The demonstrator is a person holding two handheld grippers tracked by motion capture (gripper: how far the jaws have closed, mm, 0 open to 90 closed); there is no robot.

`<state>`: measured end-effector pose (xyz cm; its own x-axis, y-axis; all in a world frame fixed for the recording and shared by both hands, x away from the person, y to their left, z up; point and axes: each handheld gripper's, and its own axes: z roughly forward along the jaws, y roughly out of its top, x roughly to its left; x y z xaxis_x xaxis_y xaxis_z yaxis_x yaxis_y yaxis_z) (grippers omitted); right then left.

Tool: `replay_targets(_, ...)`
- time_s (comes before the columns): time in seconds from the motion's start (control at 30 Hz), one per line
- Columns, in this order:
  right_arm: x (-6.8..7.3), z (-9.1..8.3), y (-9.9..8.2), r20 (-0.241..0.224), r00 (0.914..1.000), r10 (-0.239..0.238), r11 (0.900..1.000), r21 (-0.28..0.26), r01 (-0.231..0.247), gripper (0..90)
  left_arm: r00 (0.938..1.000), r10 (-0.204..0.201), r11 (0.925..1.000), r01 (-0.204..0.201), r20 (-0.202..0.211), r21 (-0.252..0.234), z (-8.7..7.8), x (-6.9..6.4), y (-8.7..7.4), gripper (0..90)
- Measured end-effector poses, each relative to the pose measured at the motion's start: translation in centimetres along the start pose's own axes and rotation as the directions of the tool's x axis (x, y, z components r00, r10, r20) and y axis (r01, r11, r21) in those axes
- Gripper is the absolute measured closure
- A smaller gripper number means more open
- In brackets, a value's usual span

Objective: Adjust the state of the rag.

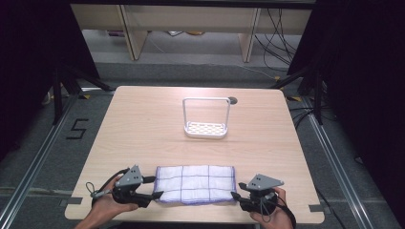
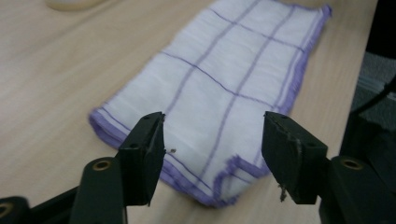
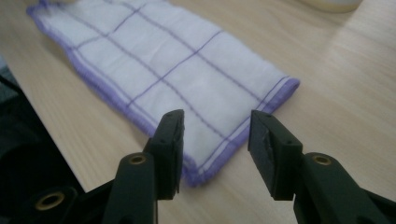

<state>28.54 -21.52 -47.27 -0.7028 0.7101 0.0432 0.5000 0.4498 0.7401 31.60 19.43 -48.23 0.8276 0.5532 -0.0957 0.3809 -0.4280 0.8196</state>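
left gripper (image 1: 154,186) sits at the left short end of the folded cloth (image 1: 196,183), jaws spread apart with nothing pinched; in the left gripper view the near corner of the cloth (image 2: 219,107) lies on the table between and just ahead of the jaws, not pressed by either. right gripper (image 1: 236,197) mirrors it at the right short end, jaws parted too (a bit narrower than the left pair), and in the right gripper view the cloth's purple hem (image 3: 205,163) lies between them, untouched.

cloth is a white, purple-checked towel folded into a long strip, lying flat near the front edge of the table (image 1: 143,124), long side across. white rack (image 1: 206,118) with a tall hoop handle stands well apart from it, toward the far side, centre.

my read: a fold looks laid down and let go, both hands now lined up at the ends for the next grab. the next move calls for each gripper to drop low and get one jaw under the end hem so it catches all layers (top layer alone would peel the fold open), then close both together. after that, lift evenly; whether that means another fold or carrying it to the rack, i can't tell from here.
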Motion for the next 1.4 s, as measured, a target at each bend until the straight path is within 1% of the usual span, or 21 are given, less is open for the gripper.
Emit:
replay_targets(0.1, -0.4, 0.0, 0.6, 0.029, 0.9993, 0.024, 0.9996, -0.016, -0.024, 52.9, 0.9995, 0.002, 0.9996, -0.003, -0.032, -0.028, 0.1, 1.2, 1.2, 36.7)
replay_targets(0.13, -0.3, 0.3, 0.8, 0.04, 0.9985, 0.038, 0.9993, -0.007, -0.037, 52.0, 0.9992, 0.001, 0.9997, -0.002, -0.04, -0.024, 0.4, 1.7, 1.7, 36.4)
replay_targets(0.17, -0.4, 0.7, 0.8, 0.057, 0.9982, 0.017, 0.9998, 0.012, -0.018, 51.4, 0.9986, 0.007, 0.9997, -0.008, -0.053, -0.022, 0.7, 2.1, 2.0, 36.3)
replay_targets(0.23, -0.2, 1.2, 0.7, 0.071, 0.9967, 0.039, 0.9981, 0.046, -0.042, 49.9, 0.9969, -0.001, 0.9999, 0.0, -0.079, -0.012, 1.6, 3.2, 2.6, 36.2)
replay_targets(0.27, -0.3, 1.4, 0.6, 0.082, 0.9965, 0.017, 0.9986, 0.048, -0.021, 49.3, 0.9962, -0.028, 0.9994, 0.026, -0.082, -0.024, 2.2, 3.7, 2.8, 36.1)
replay_targets(0.3, -0.1, 1.5, 0.5, 0.084, 0.9955, 0.043, 0.9964, 0.069, -0.049, 47.9, 0.9958, -0.031, 0.9995, 0.03, -0.086, -0.013, 2.7, 4.3, 2.9, 35.9)
replay_targets(0.33, -0.2, 1.6, 0.4, 0.099, 0.9946, 0.031, 0.9972, 0.064, -0.038, 47.1, 0.9951, -0.036, 0.9992, 0.037, -0.092, 0.015, 3.3, 4.8, 2.8, 35.4)
replay_targets(0.37, -0.1, 1.6, 0.3, 0.106, 0.9932, 0.05, 0.9952, 0.078, -0.058, 46.9, 0.9952, -0.018, 0.9985, 0.023, -0.096, 0.05, 3.5, 5.1, 2.6, 35.2)
replay_targets(0.43, 0.0, 1.7, 0.1, 0.11, 0.9924, 0.054, 0.9947, 0.081, -0.063, 45.8, 0.9943, -0.057, 0.9962, 0.063, -0.091, 0.061, 4.3, 5.4, 2.1, 34.9)
replay_targets(0.47, 0.1, 1.8, 0.0, 0.112, 0.9921, 0.056, 0.9939, 0.089, -0.066, 45.2, 0.9955, -0.049, 0.9941, 0.056, -0.082, 0.093, 4.4, 5.6, 1.8, 35.0)
replay_targets(0.5, 0.2, 2.0, -0.1, 0.109, 0.993, 0.044, 0.9939, 0.095, -0.055, 44.9, 0.9958, -0.042, 0.9923, 0.051, -0.081, 0.113, 4.6, 5.7, 1.6, 35.2)
replay_targets(0.67, 0.7, 2.4, -0.4, 0.099, 0.9944, 0.037, 0.9922, 0.115, -0.048, 45.1, 0.9943, -0.027, 0.9908, 0.04, -0.104, 0.13, 4.9, 6.0, 0.8, 38.3)
replay_targets(0.83, 0.9, 2.6, -0.8, 0.138, 0.9904, 0.004, 0.9874, 0.156, -0.025, 45.1, 0.9959, -0.027, 0.9908, 0.038, -0.086, 0.13, 4.9, 6.0, 0.2, 42.7)
replay_targets(0.9, 0.9, 2.4, -0.7, 0.143, 0.9898, 0.003, 0.9903, 0.137, -0.022, 44.6, 0.997, -0.015, 0.9895, 0.025, -0.076, 0.142, 4.8, 6.0, 0.2, 44.1)
replay_targets(0.97, 1.4, 1.9, -0.3, 0.133, 0.9905, 0.035, 0.9929, 0.108, -0.05, 44.0, 0.9974, -0.016, 0.9889, 0.027, -0.071, 0.146, 4.9, 5.8, 0.1, 45.7)
replay_targets(1.03, 1.8, 1.9, -0.4, 0.132, 0.9912, 0.011, 0.9945, 0.102, -0.024, 43.6, 0.9974, -0.017, 0.9891, 0.027, -0.069, 0.145, 5.0, 5.8, 0.1, 47.6)
replay_targets(1.23, 2.3, 2.9, -0.8, 0.132, 0.9912, -0.013, 0.9873, 0.159, -0.008, 45.9, 0.9992, 0.008, 0.9901, -0.003, -0.038, 0.14, 5.0, 5.4, 0.1, 62.5)
replay_targets(1.3, 2.2, 3.0, -0.9, 0.127, 0.9916, -0.023, 0.9856, 0.169, 0.001, 49.5, 0.9994, 0.021, 0.9903, -0.017, -0.027, 0.138, 5.0, 5.2, 0.1, 68.3)
replay_targets(1.33, 2.1, 3.0, -1.0, 0.126, 0.9919, -0.014, 0.986, 0.166, -0.007, 53.3, 0.9997, 0.008, 0.9909, -0.004, -0.024, 0.135, 5.1, 5.0, 0.1, 71.9)
replay_targets(1.37, 2.0, 3.1, -1.1, 0.12, 0.9927, -0.008, 0.9847, 0.174, -0.013, 55.3, 0.9991, 0.039, 0.9874, -0.036, -0.015, 0.154, 4.9, 5.2, 0.2, 74.6)
replay_targets(1.4, 1.9, 3.1, -1.1, 0.116, 0.9933, -0.003, 0.9849, 0.172, -0.017, 58.1, 0.9993, 0.032, 0.9878, -0.028, -0.021, 0.153, 5.0, 5.1, 0.1, 76.2)
